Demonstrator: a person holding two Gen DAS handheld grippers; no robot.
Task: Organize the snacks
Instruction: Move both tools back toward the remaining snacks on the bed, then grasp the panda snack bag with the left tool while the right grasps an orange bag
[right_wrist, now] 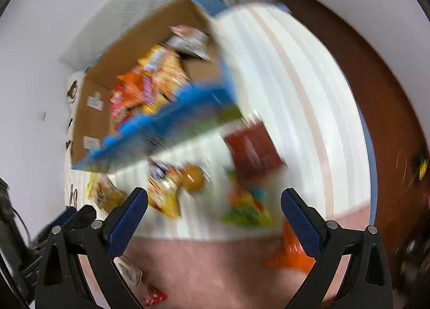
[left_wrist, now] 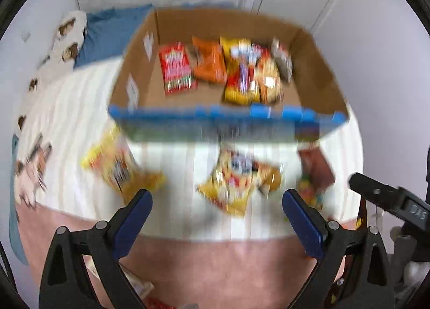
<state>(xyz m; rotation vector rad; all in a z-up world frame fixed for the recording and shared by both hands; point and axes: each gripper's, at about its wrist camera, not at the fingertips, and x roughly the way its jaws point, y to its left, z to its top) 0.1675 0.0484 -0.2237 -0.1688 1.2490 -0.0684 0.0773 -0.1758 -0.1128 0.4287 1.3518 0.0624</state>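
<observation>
**Holding both tools spread over the snack bed**

Hovering over the bed, I see its white striped cover and a pink blanket edge nearest me. The cardboard box sits on the bed, its near wall printed blue, and it already carries a row of packets: a red packet, an orange bag, a yellow bag and a pale packet at the right end; blur hides the labels.

In front of the box, loose on the cover, lie a yellow chip bag to the left, a yellow snack bag in the middle, and a dark red packet with a multicoloured bag just beside it. An orange packet lies on the pink blanket close to my right tool's finger.

My left tool is released, its blue-padded fingers wide apart, grasping nothing and touching nothing, above the yellow snack bag. My right tool is equally spread and empty, hanging above the loose packets.
</observation>
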